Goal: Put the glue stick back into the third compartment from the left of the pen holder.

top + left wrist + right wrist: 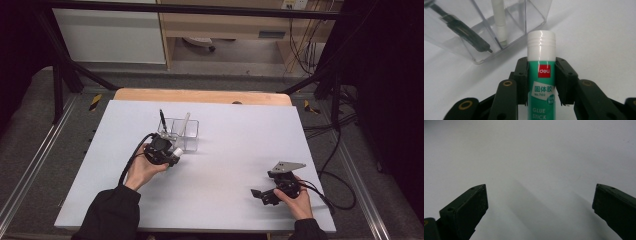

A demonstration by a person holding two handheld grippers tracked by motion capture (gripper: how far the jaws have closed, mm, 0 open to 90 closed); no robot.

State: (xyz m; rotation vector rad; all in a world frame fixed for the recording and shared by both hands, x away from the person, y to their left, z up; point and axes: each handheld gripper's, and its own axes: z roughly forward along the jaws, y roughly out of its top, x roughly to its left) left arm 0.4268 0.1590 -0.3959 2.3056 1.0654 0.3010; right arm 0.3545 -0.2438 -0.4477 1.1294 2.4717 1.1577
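A green-and-white glue stick (541, 75) with a white cap is clamped between the jaws of my left gripper (541, 75); in the high view the glue stick (176, 152) pokes out of the left gripper (167, 155) just in front of a clear plastic organiser (185, 134). The organiser (499, 30) has compartments: one holds a black pen (461, 28), another a white pen (499, 22). My right gripper (261, 196) rests low over the white table at the front right, and in the right gripper view its jaws stand wide apart with nothing between them (540, 202).
The white tabletop (235, 145) lies on a wooden board whose far edge shows behind it. Black frame bars and cables run around the table's sides. A cable trails from each gripper.
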